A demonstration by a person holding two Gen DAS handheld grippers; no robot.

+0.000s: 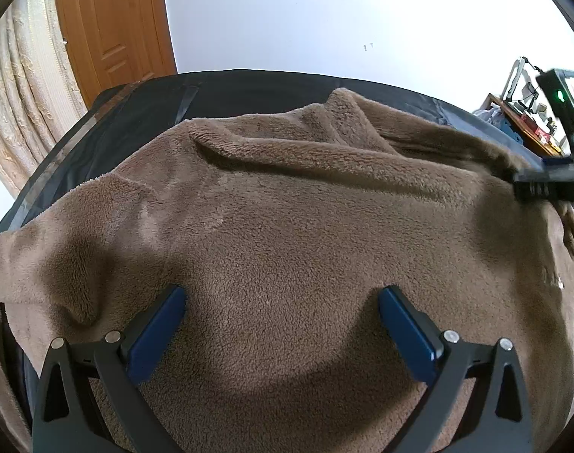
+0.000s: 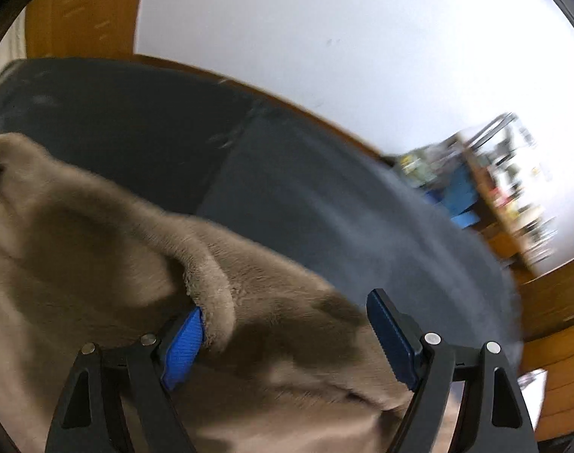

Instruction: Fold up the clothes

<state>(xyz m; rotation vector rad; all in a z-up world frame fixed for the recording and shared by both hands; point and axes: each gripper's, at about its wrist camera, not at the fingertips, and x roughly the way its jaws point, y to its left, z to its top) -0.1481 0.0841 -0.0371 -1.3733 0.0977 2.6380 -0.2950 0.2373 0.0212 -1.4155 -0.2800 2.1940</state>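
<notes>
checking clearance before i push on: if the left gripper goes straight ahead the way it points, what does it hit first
Most likely the brown fleece: the left gripper is open and angled down at it, with nothing in between. The depth is hard to judge.

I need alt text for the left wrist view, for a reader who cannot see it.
A brown fleece garment lies spread over a dark sheet, with the left gripper above it, jaws open and empty. The right gripper enters at the right edge; behind are a white wall, a wooden door and a curtain.
</notes>
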